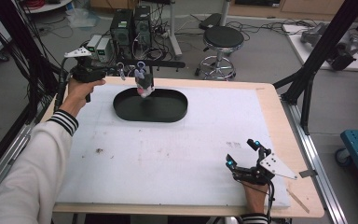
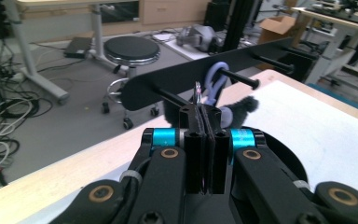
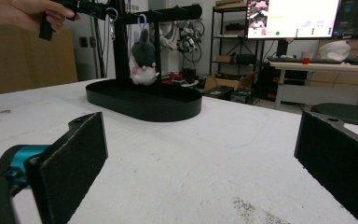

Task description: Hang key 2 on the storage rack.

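— While raised at the rack's bar: left claw pressed together on a metal ring; plush keychain hanging just beyond, above the black oval tray.
— Noted. Right claw?
— Spread wide, empty, resting low at the white surface's near edge, well apart from the rack.

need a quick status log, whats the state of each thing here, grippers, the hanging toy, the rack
left gripper: shut, jaws pinching a thin metal ring at the rack's bar
right gripper: open, nothing between the jaws, low over the white mat
plush toy: hanging upright from a peg by its lilac loop, above the tray
rack: upright, standing in its black oval tray
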Motion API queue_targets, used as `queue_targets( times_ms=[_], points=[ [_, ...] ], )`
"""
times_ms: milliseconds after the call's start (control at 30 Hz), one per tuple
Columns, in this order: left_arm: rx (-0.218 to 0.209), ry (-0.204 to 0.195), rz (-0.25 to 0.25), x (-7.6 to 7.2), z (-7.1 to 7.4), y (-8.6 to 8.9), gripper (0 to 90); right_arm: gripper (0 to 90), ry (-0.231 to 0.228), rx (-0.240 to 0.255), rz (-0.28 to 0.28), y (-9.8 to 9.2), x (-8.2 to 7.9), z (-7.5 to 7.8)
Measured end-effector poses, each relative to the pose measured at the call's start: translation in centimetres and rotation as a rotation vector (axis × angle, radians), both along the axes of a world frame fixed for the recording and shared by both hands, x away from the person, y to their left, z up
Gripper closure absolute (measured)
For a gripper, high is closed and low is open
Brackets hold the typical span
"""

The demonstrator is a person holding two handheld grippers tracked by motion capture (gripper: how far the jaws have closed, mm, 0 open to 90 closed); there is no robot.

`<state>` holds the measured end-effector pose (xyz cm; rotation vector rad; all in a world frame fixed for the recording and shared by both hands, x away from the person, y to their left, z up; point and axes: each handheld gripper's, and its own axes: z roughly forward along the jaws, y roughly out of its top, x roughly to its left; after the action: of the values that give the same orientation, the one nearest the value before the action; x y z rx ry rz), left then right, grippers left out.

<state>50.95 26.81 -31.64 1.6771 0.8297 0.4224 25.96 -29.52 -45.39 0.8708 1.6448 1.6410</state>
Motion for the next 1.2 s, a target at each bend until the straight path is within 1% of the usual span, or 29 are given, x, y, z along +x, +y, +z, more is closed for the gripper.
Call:
queue_targets(
  times_ms=[33,233,300,433,467,533,633,733,833,900,967,1000,1067,1133,1200],
  points=[
    [-0.004,0.001,0.008,0.02,-0.02,0.0,88.1,1.8,0.0,0.001,0.0,0.01,0.0,0.0],
    [0.004,-0.001,0.033,0.22,-0.22,-0.04,88.1,1.8,0.001,0.002,0.0,0.01,-0.01,0.0],
    [0.014,-0.003,0.046,0.25,-0.31,-0.25,88.1,1.8,0.0,0.001,0.0,0.01,0.0,0.0],
    [0.012,-0.007,0.054,0.31,-0.44,-0.46,88.0,1.8,-0.001,-0.001,0.0,0.0,0.0,0.0],
    [0.011,-0.007,0.068,0.33,-0.49,-0.52,88.0,1.8,-0.001,0.002,-0.001,0.02,0.0,-0.01],
    [0.012,-0.007,0.071,0.4,-0.55,-0.53,88.0,1.8,-0.002,0.001,-0.001,-0.01,0.02,-0.01],
    [0.023,-0.011,0.083,0.45,-0.62,-0.6,87.6,1.8,-0.002,0.001,-0.001,-0.01,0.02,0.0],
    [0.028,-0.007,0.098,0.52,-0.73,-0.7,87.0,1.8,-0.002,0.001,-0.001,-0.01,0.01,0.0],
    [0.02,-0.017,0.118,0.55,-0.71,-0.63,85.2,1.8,-0.003,0.0,-0.002,-0.01,0.02,-0.01],
    [0.017,-0.026,0.124,0.55,-0.67,-0.52,80.1,1.8,-0.003,-0.002,-0.001,-0.02,0.02,-0.01],
    [0.047,-0.03,0.147,0.52,-0.66,-0.47,73.6,1.8,-0.003,-0.002,-0.001,-0.02,0.02,-0.01],
    [0.053,-0.027,0.152,0.5,-0.66,-0.42,69.5,1.8,-0.002,-0.001,-0.001,-0.02,0.02,-0.01],
    [0.046,-0.011,0.167,0.45,-0.65,-0.25,62.0,1.8,-0.003,0.0,-0.001,-0.02,0.02,-0.01],
    [0.021,0.002,0.164,0.34,-0.56,-0.04,54.5,1.8,0.003,0.003,0.0,0.02,-0.03,-0.01],
    [0.016,-0.003,0.152,0.08,-0.27,0.05,45.5,1.8,-0.002,-0.001,-0.001,-0.01,0.01,-0.01]
  ],
)
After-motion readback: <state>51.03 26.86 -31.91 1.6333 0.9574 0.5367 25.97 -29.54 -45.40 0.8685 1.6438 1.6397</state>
